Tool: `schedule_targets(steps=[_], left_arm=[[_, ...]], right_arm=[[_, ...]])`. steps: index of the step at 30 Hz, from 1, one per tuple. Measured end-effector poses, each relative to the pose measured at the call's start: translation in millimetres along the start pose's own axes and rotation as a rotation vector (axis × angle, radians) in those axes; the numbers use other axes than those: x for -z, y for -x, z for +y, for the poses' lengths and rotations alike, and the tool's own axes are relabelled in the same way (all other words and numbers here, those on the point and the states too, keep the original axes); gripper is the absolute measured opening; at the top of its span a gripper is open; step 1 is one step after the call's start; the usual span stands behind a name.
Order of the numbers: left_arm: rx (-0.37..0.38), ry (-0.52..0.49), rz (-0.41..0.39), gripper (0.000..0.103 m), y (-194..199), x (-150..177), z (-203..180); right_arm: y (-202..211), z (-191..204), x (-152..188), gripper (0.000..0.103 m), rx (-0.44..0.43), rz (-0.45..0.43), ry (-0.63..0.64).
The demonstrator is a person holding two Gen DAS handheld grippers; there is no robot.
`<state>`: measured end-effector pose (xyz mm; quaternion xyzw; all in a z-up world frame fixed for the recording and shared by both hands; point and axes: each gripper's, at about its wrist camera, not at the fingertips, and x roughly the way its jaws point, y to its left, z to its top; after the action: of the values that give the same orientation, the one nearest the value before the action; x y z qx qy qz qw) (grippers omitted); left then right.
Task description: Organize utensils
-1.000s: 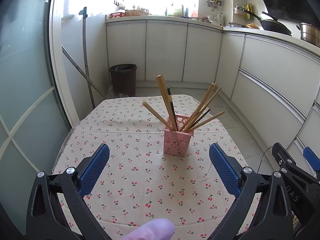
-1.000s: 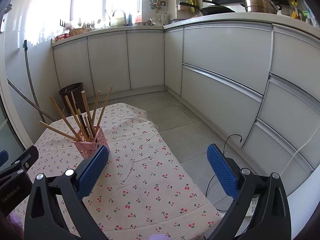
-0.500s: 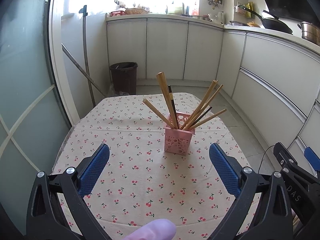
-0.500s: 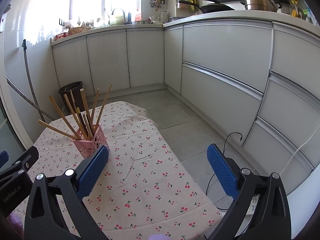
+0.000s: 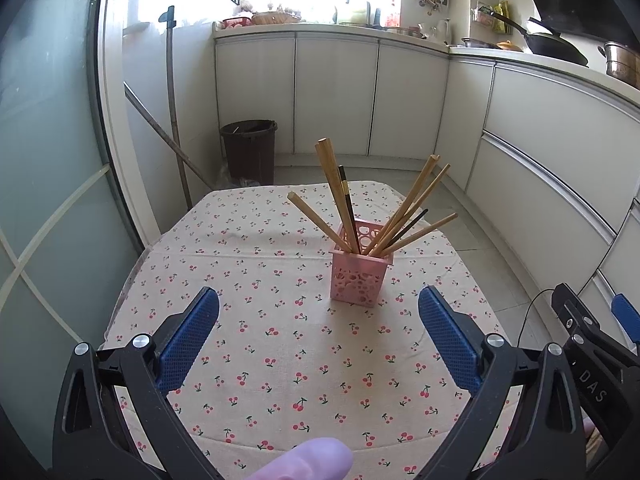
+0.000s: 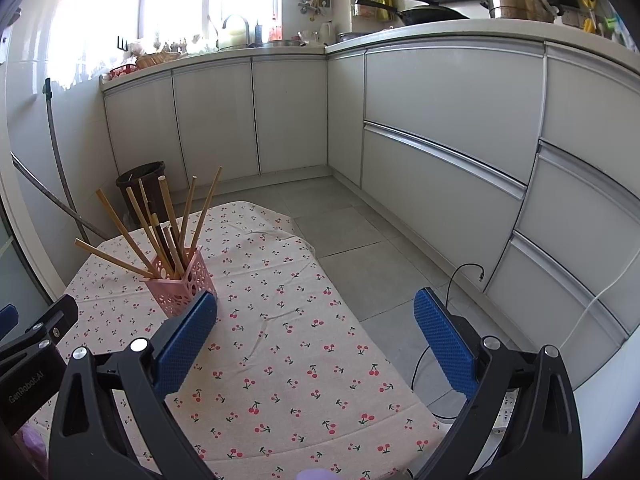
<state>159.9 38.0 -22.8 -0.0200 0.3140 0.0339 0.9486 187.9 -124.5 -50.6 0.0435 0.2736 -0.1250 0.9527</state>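
A pink perforated holder (image 5: 359, 278) stands upright on the cherry-print tablecloth (image 5: 280, 320), with several wooden chopsticks (image 5: 334, 184) and a dark one fanning out of it. My left gripper (image 5: 318, 334) is open, well short of the holder, with nothing between its blue pads. In the right wrist view the same holder (image 6: 180, 280) sits at the left, just behind the left blue pad. My right gripper (image 6: 316, 334) is open and holds nothing, pointing past the table's right edge toward the floor. A gloved fingertip (image 5: 308, 462) shows at the bottom.
White kitchen cabinets (image 6: 440, 128) line the back and right. A dark bin (image 5: 249, 148) and leaning poles (image 5: 174, 120) stand beyond the table's far edge. A cable (image 6: 460, 276) lies on the tiled floor at the right. Glass door (image 5: 48, 200) at the left.
Both grippers have drawn slightly back and up from the holder, which now sits a little farther away in the views. Both stay open; the chopsticks have not moved.
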Motion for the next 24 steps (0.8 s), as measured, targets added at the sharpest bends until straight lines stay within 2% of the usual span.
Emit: schedule_targets(steps=[24], left_arm=[[-0.007,0.003,0.016,0.096,-4.1,1.9,0.4]], right_arm=[[-3.9,1.6,2.0,0.096,0.0,0.01,-0.002]])
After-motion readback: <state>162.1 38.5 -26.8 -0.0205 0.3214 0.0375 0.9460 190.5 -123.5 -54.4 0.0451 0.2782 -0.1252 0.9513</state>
